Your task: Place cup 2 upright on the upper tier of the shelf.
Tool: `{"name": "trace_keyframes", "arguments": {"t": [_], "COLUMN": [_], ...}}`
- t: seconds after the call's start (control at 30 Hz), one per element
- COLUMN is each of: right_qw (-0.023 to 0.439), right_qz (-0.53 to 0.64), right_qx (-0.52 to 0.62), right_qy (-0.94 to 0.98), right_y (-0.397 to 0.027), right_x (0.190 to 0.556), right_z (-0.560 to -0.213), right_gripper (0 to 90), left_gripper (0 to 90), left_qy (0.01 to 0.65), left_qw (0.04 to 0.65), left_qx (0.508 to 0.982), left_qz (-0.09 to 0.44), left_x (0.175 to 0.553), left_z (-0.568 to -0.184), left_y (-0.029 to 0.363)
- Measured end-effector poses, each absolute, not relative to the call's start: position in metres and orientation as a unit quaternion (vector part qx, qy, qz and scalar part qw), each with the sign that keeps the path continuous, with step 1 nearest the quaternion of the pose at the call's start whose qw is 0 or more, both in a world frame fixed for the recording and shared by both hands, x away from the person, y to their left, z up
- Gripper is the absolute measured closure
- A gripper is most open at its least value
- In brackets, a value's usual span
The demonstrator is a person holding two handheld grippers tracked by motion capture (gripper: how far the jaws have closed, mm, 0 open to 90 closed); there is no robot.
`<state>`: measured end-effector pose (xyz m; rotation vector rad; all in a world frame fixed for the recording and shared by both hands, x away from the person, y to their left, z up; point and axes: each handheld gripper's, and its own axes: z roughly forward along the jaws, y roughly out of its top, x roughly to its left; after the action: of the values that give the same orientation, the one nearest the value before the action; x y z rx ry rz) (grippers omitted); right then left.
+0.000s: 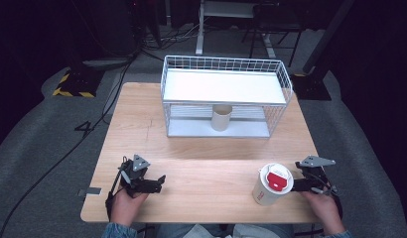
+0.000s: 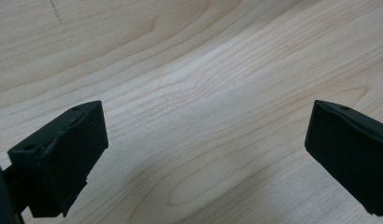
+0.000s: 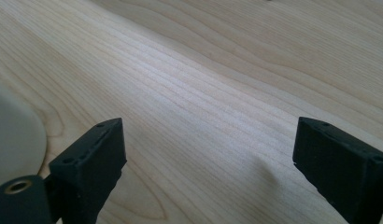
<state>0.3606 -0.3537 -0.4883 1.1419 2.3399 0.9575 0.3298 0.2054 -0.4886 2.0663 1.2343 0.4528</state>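
High view: white paper cup with red-and-white lid (image 1: 272, 185) standing upright near table's front right edge, just beside my right claw (image 1: 297, 185); left claw (image 1: 159, 181) resting well apart. Judging cup light, thin-walled, crushable; gripping mid-wall, gently.

Left gripper view: jaws gaping wide over bare light wooden table (image 2: 194, 70).

Right gripper view: jaws wide, nothing between; pale blurred curve at left edge (image 3: 12, 140), probably cup, cut off.

matt pale wood table (image 1: 201, 173); white wire metal rack (image 1: 224, 94); paper cup (image 1: 269, 187).
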Motion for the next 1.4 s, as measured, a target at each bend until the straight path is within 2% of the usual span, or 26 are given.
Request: {"name": "trace_keyframes", "arguments": {"t": [0.37, 0.57, 1.13, 1.4], "right_qw": [0.18, 0.183, 0.18, 0.185], "right_qz": [0.347, 0.354, 0.371, 0.381], "right_qx": [0.397, 0.398, 0.408, 0.392], "right_qy": [0.83, 0.826, 0.815, 0.817], "right_y": [-0.357, -0.36, -0.37, -0.371], "right_x": [0.355, 0.351, 0.343, 0.326], "right_z": [-0.484, -0.478, -0.462, -0.444], "right_gripper": [12.0, 12.0, 12.3, 10.0], "left_gripper": [0.0, 0.0, 0.2, 0.2], "left_qy": [0.477, 0.477, 0.477, 0.483], "left_qw": [0.294, 0.316, 0.316, 0.313], "left_qx": [0.813, 0.803, 0.803, 0.799], "left_qz": [0.157, 0.166, 0.167, 0.17], "left_x": [0.336, 0.335, 0.341, 0.341], "left_z": [-0.502, -0.506, -0.506, -0.506], "left_y": [0.211, 0.213, 0.211, 0.21]}}
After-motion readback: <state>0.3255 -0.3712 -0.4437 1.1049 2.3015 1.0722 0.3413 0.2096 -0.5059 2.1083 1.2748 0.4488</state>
